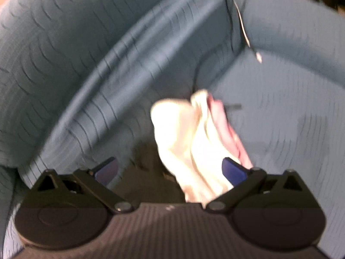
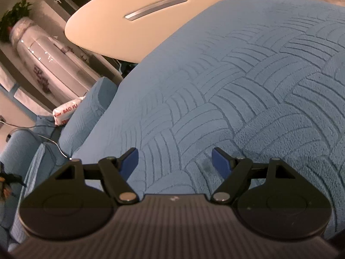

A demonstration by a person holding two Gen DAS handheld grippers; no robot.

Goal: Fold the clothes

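Note:
In the blurred left wrist view a small cream-white garment with a pink part (image 1: 194, 138) lies bunched on the blue sofa seat (image 1: 280, 112). My left gripper (image 1: 170, 168) is open, its jaws wide apart. The cloth sits between them, against the right blue pad (image 1: 234, 168), and is not clamped. In the right wrist view my right gripper (image 2: 174, 161) is open and empty, low over the blue textured sofa cover (image 2: 237, 75). No garment shows there.
The sofa backrest (image 1: 64, 54) curves around the seat, with a thin cable (image 1: 243, 26) hanging in the corner. A white oval table (image 2: 140, 17) stands beyond the sofa. A white packet (image 2: 64, 112) and a cable (image 2: 51, 140) lie near the armrest.

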